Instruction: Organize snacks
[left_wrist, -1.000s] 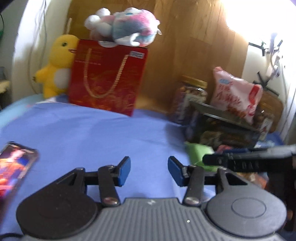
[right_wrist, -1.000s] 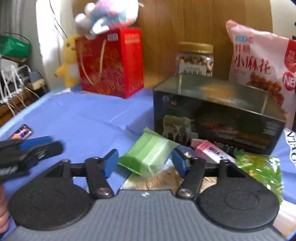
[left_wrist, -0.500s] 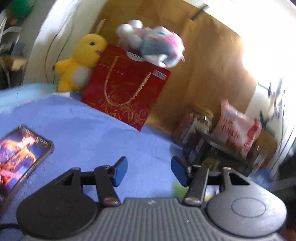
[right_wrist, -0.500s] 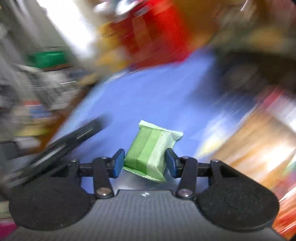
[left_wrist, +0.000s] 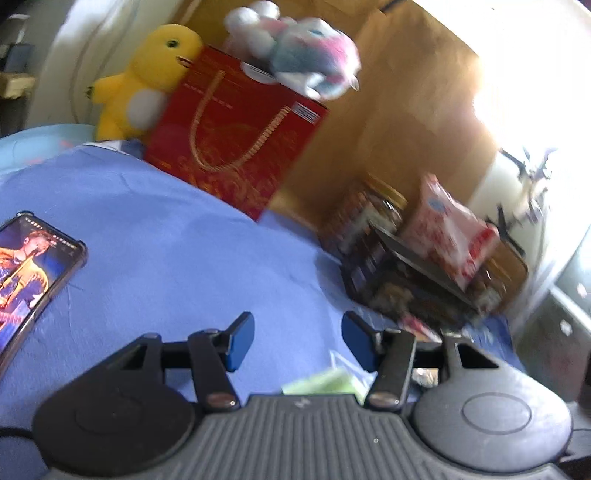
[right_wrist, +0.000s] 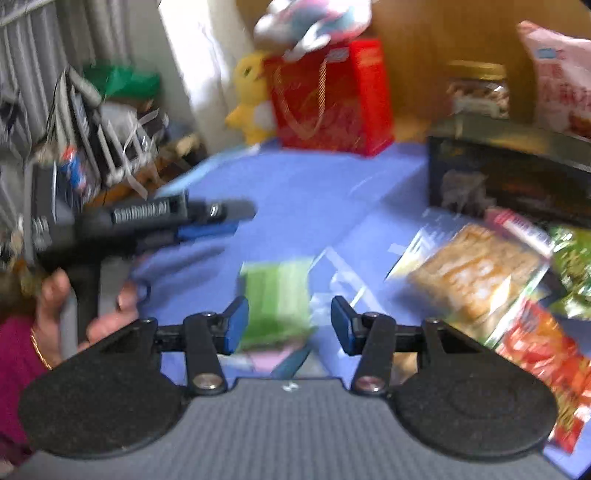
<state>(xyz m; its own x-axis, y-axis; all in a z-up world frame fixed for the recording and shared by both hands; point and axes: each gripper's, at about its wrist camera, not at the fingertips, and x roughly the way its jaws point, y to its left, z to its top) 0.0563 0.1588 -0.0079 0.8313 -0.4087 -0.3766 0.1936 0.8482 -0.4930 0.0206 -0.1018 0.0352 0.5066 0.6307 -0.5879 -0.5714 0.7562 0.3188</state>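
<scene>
With the right gripper (right_wrist: 284, 325) spread open around the small green foil snack packet (right_wrist: 275, 295) lying on the blue cloth (right_wrist: 303, 184), centre both pads before squeezing; the left gripper (left_wrist: 297, 341) is open, empty.

Both grippers held level, jaws apart.
Left gripper (left_wrist: 297, 341) spread wide, pads clear of everything, gripped by left hand (right_wrist: 75, 310) around its handle. Right gripper (right_wrist: 289, 324) parted too, blue pads (right_wrist: 236, 325) wide, closed on nothing.
</scene>
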